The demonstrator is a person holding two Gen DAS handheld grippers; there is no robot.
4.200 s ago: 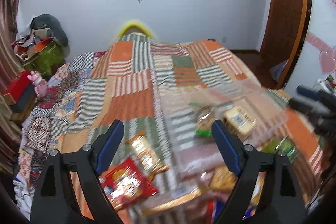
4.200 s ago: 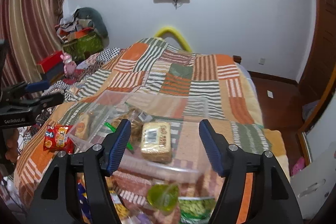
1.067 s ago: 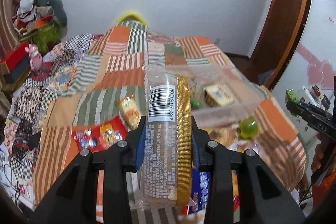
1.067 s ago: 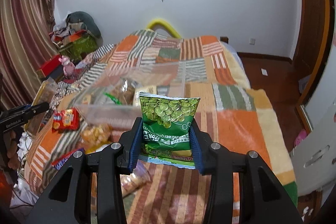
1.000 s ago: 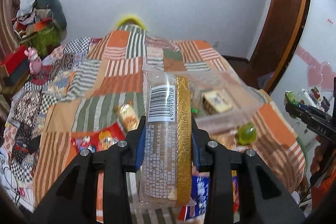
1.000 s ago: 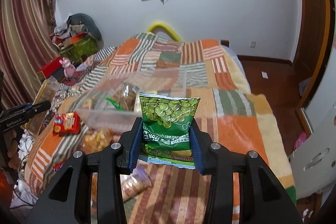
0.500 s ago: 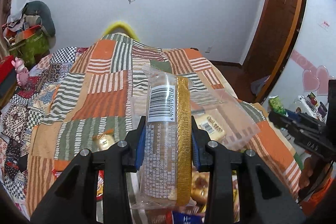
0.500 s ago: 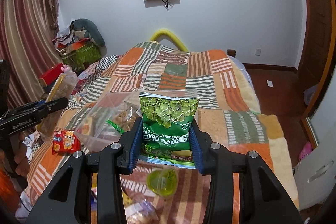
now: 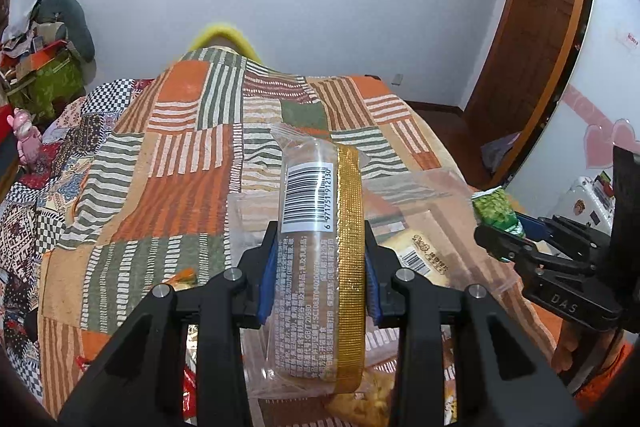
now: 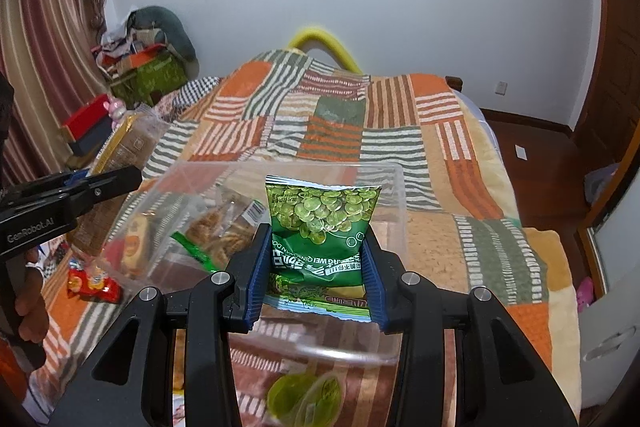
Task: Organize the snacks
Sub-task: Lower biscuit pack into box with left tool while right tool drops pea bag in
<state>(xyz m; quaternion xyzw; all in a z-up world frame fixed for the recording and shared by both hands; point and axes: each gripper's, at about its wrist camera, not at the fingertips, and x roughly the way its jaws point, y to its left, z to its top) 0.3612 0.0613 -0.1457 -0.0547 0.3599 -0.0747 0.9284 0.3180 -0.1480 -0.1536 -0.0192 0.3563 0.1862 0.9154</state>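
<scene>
Two packets gripped, both poised at the clear plastic bin (image 10: 394, 195).

Green pea packet (image 10: 322, 227) stands upright, clamped by the right gripper (image 10: 316, 267), directly above the bin's near half. Long biscuit sleeve (image 9: 320, 259), pinched by the left gripper (image 9: 318, 275), has its long axis running forward along the fingers toward the bin's left wall. Right hand looks nearer a drop. Patchwork blanket (image 10: 460, 195) lies beneath.

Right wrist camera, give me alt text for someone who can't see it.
The right gripper is shut on a green pea snack bag, held above a clear plastic bin on a patchwork bedspread. The bin already holds a few snack packets, and the left gripper carries a long wrapped packet at the left edge.
</scene>
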